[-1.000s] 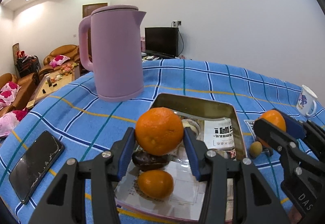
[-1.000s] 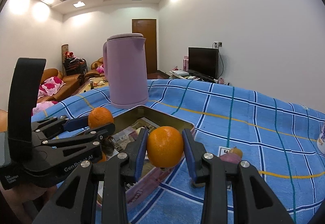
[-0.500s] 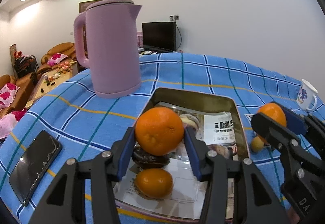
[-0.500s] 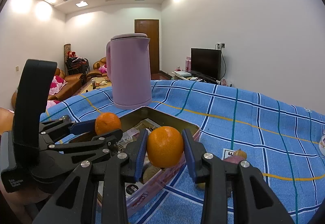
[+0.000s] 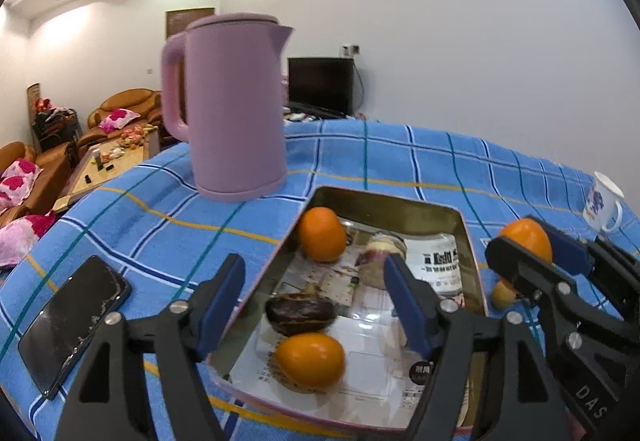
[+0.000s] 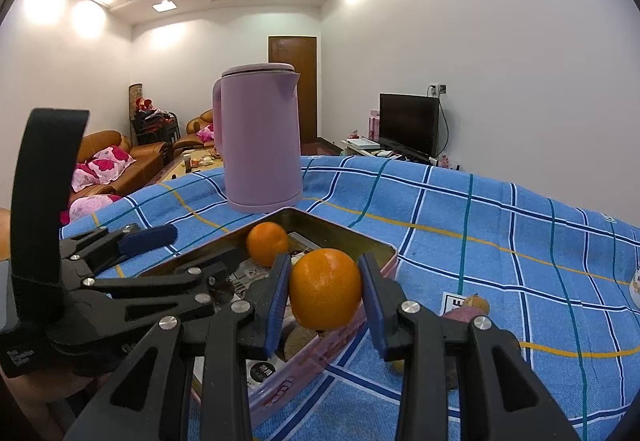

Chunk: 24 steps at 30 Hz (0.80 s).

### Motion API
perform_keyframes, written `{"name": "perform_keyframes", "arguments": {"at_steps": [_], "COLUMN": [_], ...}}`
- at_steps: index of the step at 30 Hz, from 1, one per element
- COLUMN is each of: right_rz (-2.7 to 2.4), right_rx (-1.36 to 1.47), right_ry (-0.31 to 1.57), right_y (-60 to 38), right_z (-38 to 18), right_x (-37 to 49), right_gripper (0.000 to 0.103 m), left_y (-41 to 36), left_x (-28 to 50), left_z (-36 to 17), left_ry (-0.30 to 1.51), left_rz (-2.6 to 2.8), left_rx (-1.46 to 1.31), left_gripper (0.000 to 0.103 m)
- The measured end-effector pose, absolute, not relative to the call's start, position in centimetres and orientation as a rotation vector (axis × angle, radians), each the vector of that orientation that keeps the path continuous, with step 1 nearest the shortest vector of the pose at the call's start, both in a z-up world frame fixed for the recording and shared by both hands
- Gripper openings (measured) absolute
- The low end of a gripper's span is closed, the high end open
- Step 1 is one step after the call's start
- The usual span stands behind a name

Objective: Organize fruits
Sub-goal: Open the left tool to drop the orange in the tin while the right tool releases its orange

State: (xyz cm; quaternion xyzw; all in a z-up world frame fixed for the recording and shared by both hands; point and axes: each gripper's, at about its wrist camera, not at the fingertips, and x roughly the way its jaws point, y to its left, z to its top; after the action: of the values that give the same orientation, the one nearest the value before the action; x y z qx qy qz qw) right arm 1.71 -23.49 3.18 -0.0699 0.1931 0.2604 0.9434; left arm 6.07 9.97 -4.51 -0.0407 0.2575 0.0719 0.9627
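Left claw (image 5: 314,297) just been opening, now wide, nothing between blue pads; round dimpled orange (image 5: 321,228) lies in far corner of rectangular metal tin (image 5: 384,201). Right claw (image 6: 325,291) clamps second orange (image 6: 325,288) above tin rim. Only left view shows glossy black phone (image 5: 72,321) on checked cloth.
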Motion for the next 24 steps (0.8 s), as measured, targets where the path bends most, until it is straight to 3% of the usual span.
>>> {"name": "perform_keyframes", "arguments": {"at_steps": [6,11,17,21,24], "right_rz": [0.596,0.663,0.694,0.678,0.647], "right_rx": [-0.166,-0.200,-0.270,-0.261,-0.229], "right_ry": [0.396,0.426,0.445,0.444,0.419], "right_y": [-22.9,-21.8,-20.4,-20.6,-21.5], "right_z": [3.1,2.7,2.2,2.2,2.5], "right_x": [1.6,1.7,1.5,1.6,1.5], "right_gripper": [0.037,0.037,0.038,0.059,0.059], "left_y": [11.4,12.8,12.8,12.6,12.4], "left_x": [4.0,3.6,3.2,3.3,3.2], "left_z": [-3.8,-3.8,-3.8,-3.7,-3.7], "left_ry": [0.422,0.410,0.392,0.397,0.391], "left_rz": [0.262,0.300,0.306,0.308,0.311], "left_rx": [-0.147,-0.205,-0.183,-0.183,-0.168], "left_gripper": [0.091,0.092,0.101,0.101,0.102]}}
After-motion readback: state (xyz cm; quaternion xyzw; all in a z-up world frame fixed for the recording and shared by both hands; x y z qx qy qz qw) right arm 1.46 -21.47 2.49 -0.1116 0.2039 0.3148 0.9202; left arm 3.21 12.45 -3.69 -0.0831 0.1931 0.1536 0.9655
